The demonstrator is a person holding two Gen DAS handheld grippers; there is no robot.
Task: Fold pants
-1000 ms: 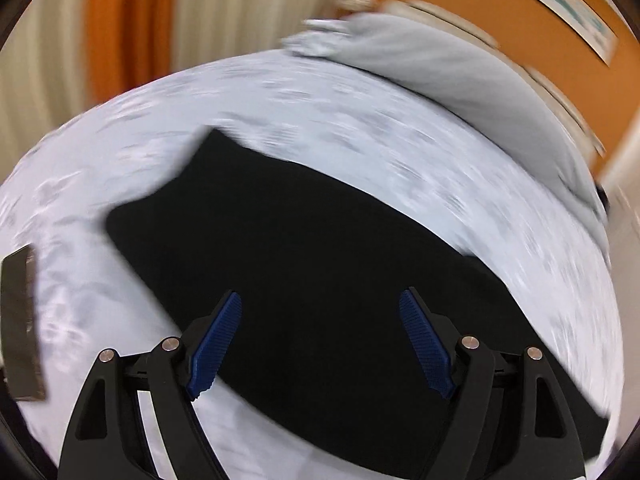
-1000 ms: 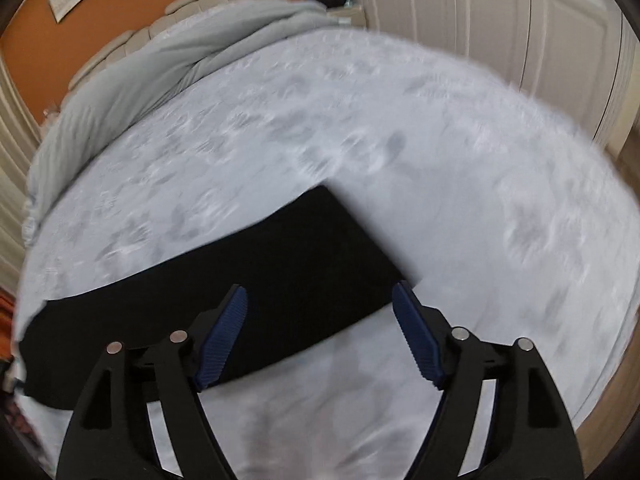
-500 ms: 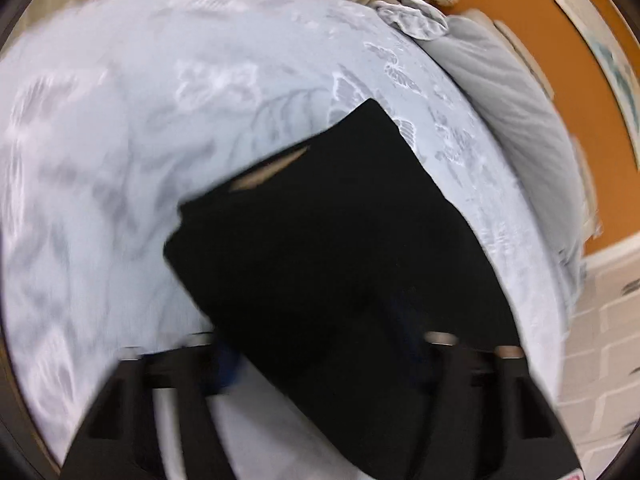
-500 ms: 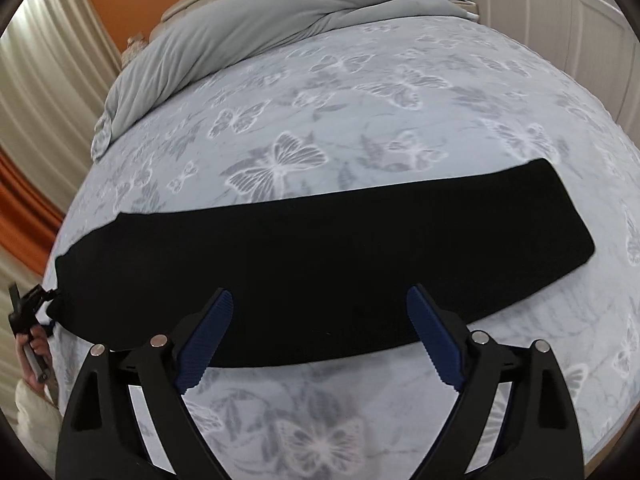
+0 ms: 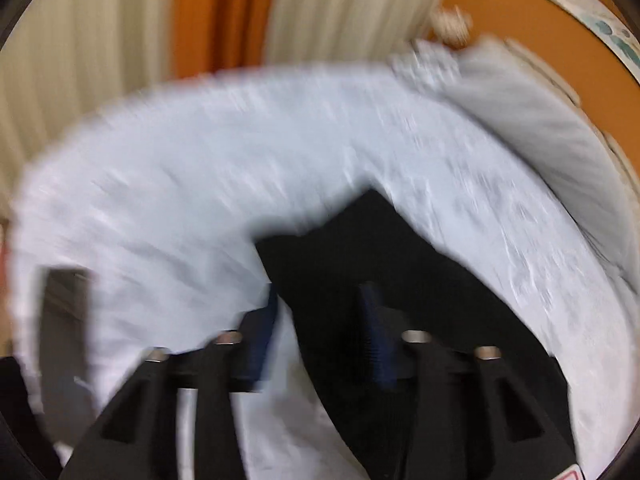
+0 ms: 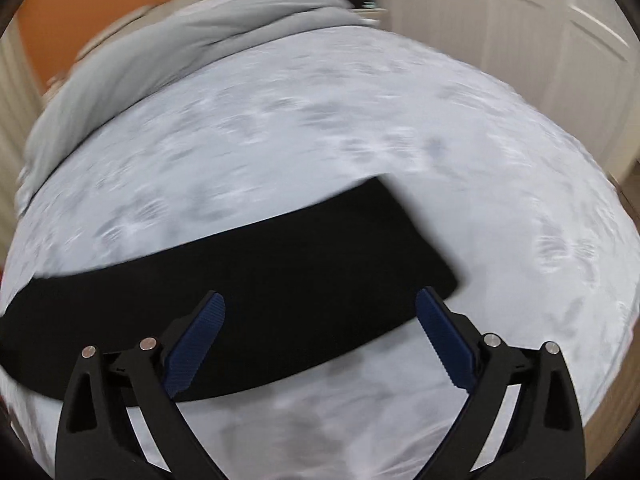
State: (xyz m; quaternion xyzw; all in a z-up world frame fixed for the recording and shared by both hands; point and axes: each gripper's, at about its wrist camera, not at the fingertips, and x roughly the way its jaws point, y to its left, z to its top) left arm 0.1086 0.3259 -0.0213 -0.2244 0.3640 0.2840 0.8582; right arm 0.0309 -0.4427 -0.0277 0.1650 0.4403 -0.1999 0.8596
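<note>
The bed (image 6: pixel 360 128), covered in a pale patterned sheet, is filling both views, with a grey duvet (image 6: pixel 168 48) bunched at its far end. The black pants (image 6: pixel 248 276) are lying flat across the sheet as one long band. The right gripper (image 6: pixel 320 340) is hovering over the band, jaws spreading wide and gripping nothing. The left gripper (image 5: pixel 320 316) is opening at the pants' corner (image 5: pixel 360 248); blur hides any contact.
</note>
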